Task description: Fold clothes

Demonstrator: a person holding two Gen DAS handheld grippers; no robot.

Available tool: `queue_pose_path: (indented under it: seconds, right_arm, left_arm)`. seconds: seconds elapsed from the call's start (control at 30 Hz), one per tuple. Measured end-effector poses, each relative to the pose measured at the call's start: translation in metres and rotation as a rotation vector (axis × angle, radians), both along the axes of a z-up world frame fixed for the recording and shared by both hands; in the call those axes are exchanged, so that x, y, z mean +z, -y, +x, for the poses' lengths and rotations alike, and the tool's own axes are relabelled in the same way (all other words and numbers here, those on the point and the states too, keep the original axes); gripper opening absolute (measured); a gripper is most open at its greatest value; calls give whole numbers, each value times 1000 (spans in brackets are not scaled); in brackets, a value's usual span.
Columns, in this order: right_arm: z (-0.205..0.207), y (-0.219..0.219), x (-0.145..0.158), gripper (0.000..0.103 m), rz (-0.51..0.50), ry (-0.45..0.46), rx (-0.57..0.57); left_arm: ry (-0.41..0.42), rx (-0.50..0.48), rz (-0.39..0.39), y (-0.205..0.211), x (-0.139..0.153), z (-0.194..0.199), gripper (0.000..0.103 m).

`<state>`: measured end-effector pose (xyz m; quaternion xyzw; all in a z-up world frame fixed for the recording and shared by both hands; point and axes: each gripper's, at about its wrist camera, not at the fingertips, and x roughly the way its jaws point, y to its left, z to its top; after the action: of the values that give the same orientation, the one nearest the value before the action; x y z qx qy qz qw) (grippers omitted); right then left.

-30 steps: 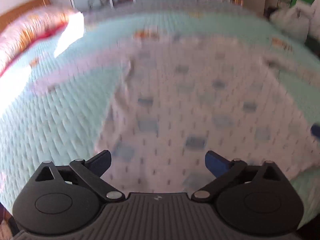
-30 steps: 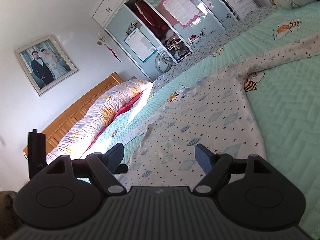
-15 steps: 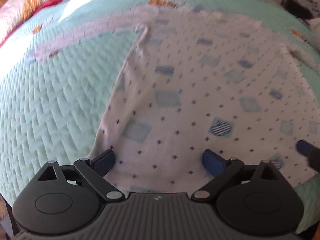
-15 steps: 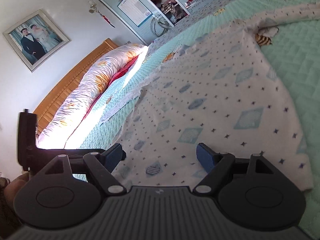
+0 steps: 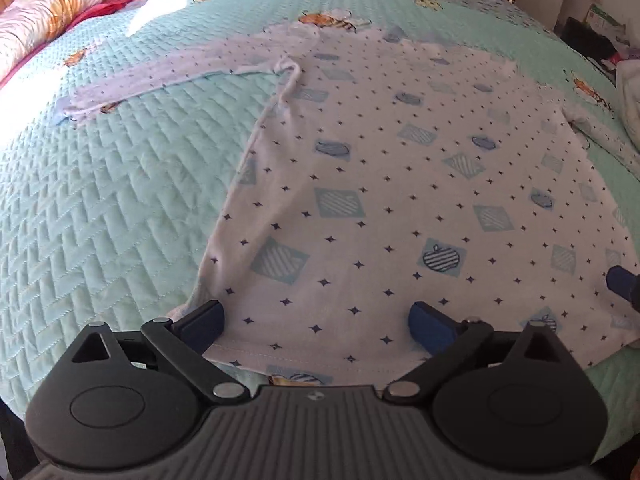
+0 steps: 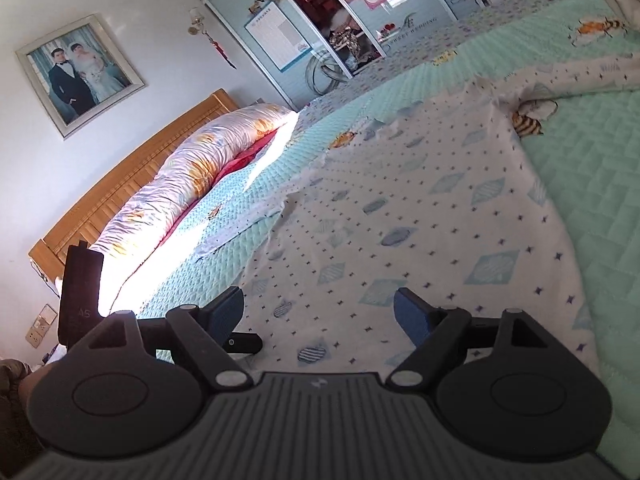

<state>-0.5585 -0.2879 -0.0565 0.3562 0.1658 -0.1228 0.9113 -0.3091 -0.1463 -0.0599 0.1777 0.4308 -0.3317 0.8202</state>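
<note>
A white long-sleeved top [image 5: 400, 184] with blue squares and small stars lies flat on the mint quilted bedspread [image 5: 104, 208], sleeves spread to both sides. My left gripper [image 5: 316, 320] is open, low over the hem near its left corner, fingers straddling the cloth edge. In the right wrist view the same top [image 6: 420, 232] stretches away, and my right gripper [image 6: 318, 312] is open just above the hem further right. A blue fingertip of the right gripper [image 5: 620, 280] shows at the left wrist view's right edge.
A floral rolled duvet [image 6: 188, 176] lies against the wooden headboard [image 6: 132, 188] at the left. Glass-fronted wardrobes [image 6: 360, 12] stand past the bed's far side. The bedspread [image 6: 600, 184] lies bare to the right of the top. Clutter [image 5: 592, 36] sits beyond the far right corner.
Both grippers have dropped lower and closer to the top's hem; the left view has steadied from blur. Both stay open.
</note>
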Motion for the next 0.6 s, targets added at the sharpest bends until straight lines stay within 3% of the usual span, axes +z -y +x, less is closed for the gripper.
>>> queue_pose_path:
  seconds: [0.13,0.2,0.33,0.43,0.5,0.6]
  right_arm:
    - [-4,11,-17,82,112,-37,-29]
    - [-11,10,-14,82,112,-28,-42]
    - [-13,6,5,82,80,-7,-58]
    - [-5,5,8,82,81,-16,-35]
    - [-1,7,-2,82,133,-56,-37]
    - [-10,4,-7,82,153,-64,-55]
  left_arm:
    - [-54,19,22,-9,-8,11,101]
    - [-47,19,9,-13,-3,10,99]
    - [16,26,-60,-13,19,0,96]
    - [71,-29,-73,-1,24,-7,99]
    - [-30,-32,25,8,4,3,101]
    - [-77,4,21,-4,-4,8,100]
